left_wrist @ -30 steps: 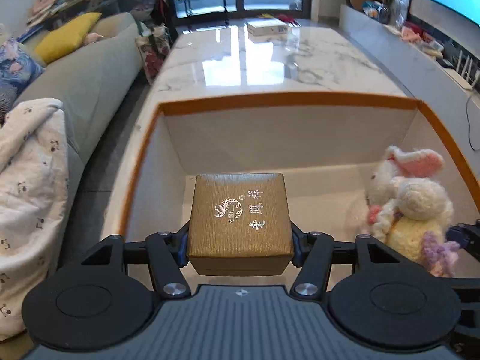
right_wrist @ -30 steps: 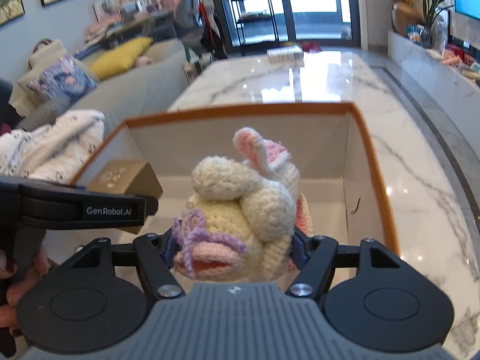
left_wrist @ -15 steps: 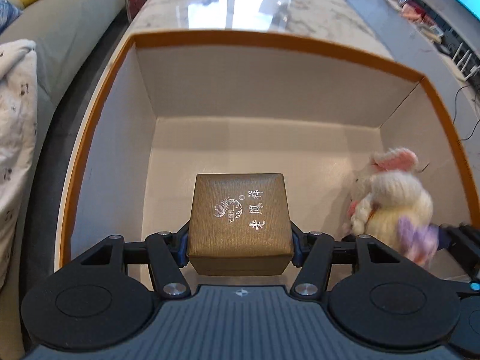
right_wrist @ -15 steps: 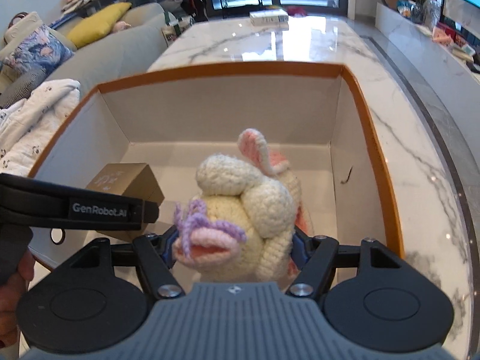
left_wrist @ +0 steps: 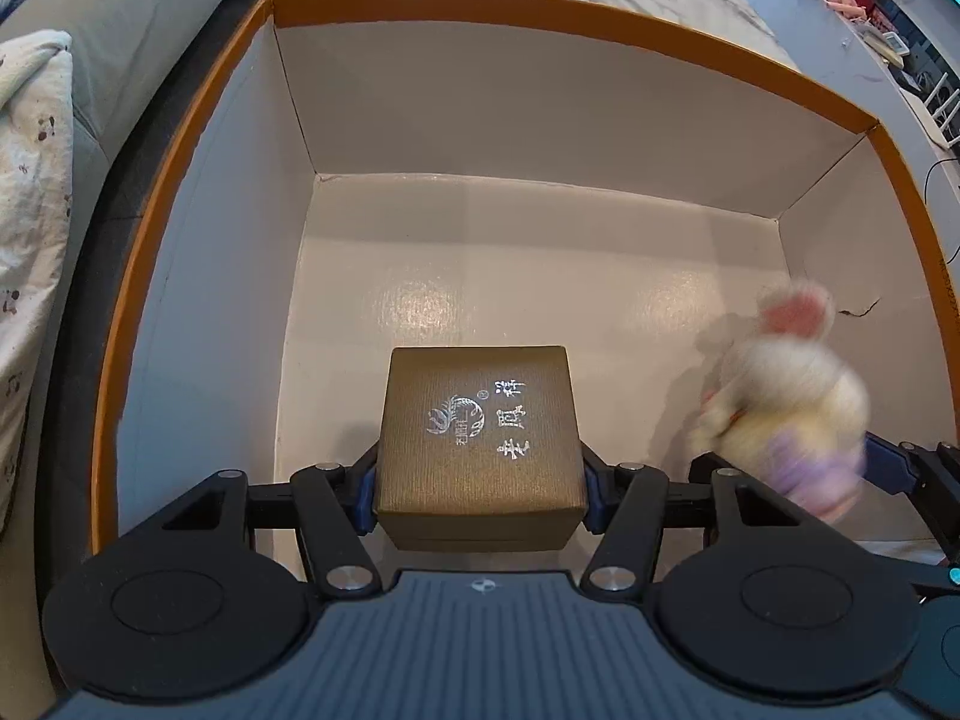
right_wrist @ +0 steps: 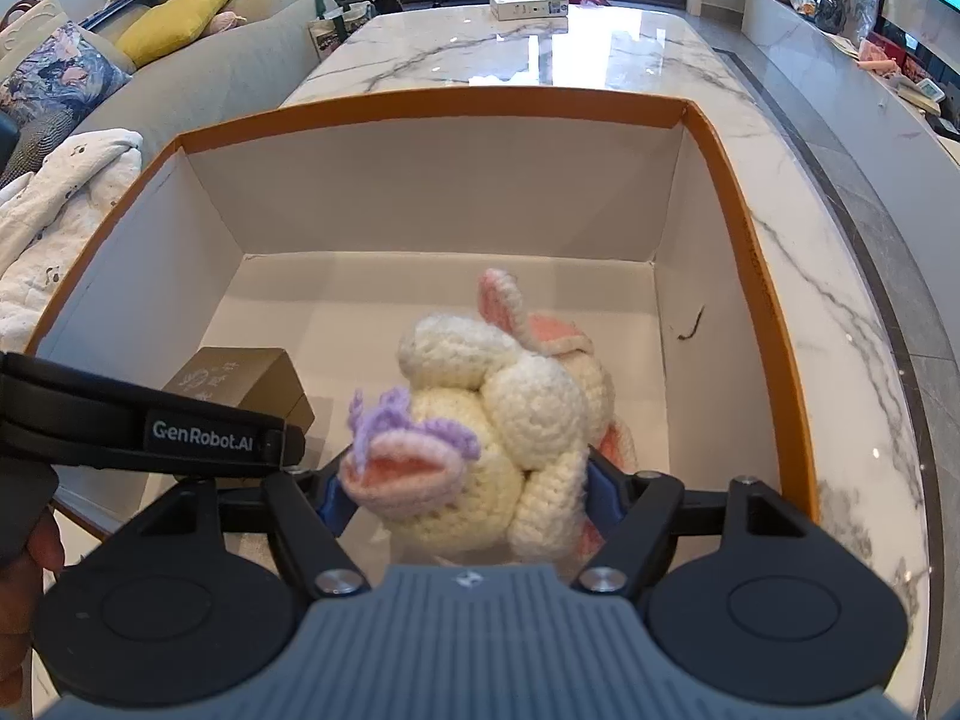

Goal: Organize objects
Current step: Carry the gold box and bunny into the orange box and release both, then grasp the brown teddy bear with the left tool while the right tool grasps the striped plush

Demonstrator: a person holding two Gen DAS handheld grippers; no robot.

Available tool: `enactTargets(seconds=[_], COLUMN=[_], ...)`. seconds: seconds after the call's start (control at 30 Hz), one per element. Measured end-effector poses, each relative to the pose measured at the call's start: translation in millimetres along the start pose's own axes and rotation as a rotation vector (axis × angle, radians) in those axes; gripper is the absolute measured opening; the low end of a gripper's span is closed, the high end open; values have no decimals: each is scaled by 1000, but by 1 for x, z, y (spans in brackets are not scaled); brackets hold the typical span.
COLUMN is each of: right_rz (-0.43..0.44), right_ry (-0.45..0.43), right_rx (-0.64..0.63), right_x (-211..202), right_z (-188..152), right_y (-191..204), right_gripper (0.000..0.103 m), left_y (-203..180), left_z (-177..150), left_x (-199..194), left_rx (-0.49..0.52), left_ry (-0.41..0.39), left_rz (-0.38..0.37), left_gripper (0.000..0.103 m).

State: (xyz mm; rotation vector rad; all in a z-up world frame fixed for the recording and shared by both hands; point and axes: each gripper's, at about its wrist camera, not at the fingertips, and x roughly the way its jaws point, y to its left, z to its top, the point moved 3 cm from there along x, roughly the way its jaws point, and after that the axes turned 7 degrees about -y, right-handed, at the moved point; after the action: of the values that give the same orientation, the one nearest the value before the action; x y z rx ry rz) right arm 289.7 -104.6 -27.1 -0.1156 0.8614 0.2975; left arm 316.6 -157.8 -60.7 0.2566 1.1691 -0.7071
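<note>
- Left wrist view: the left hand-held gripper (left_wrist: 479, 495) pinches a brown gift box (left_wrist: 480, 444) by its two sides, its blue pads pressed flat against them. The lid carries silver characters and a round emblem.
- The gift box hangs inside a large open carton (left_wrist: 576, 24) with an orange rim and pale inner walls, over the near left part of the carton floor. Whether it touches the floor cannot be told.
- At the right edge, a crocheted bunny (left_wrist: 786, 396) appears blurred, low in the carton, with the right hand-held gripper (left_wrist: 780, 468) around it.
- Right wrist view: the right hand-held gripper (right_wrist: 468, 495) has just been spreading its jaws, and the crocheted bunny (right_wrist: 498, 414) sits between them, cream with pink ears and a lilac frill. The blue pads (right_wrist: 603, 495) stand just beside the wool; whether they still press on it is unclear.
- The bunny is inside the carton (right_wrist: 762, 300), towards its right half, near the floor.
- To the left, the gift box (right_wrist: 240, 375) sits low in the carton, partly hidden by the left hand-held gripper's black arm (right_wrist: 150, 426) marked GenRobot.AI.
- The carton stands on a white marble worktop (right_wrist: 540, 54), with a grey sofa (right_wrist: 198, 72) beyond its left side.
</note>
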Motion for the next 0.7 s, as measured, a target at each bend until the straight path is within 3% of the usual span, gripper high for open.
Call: enactTargets(seconds=[0.3,0.57,0.7], right_rz=[14,44,84], right_ry=[-17,-59,-111], right_rx=[-1,-21,-42], right_x=[-2,-15,-32], right_z=[-1,3,7], right_y=[2,3,7], right_gripper=[82,84,89], left_y=[-1,-1,-4], left_z=[-1,4,3], left_x=[-6,-36,-63], left_rx=[-9,-31,-7], left_ry=[-9,-70,-132], left_rz=[14,-27,-33], left_gripper=[69,69,69])
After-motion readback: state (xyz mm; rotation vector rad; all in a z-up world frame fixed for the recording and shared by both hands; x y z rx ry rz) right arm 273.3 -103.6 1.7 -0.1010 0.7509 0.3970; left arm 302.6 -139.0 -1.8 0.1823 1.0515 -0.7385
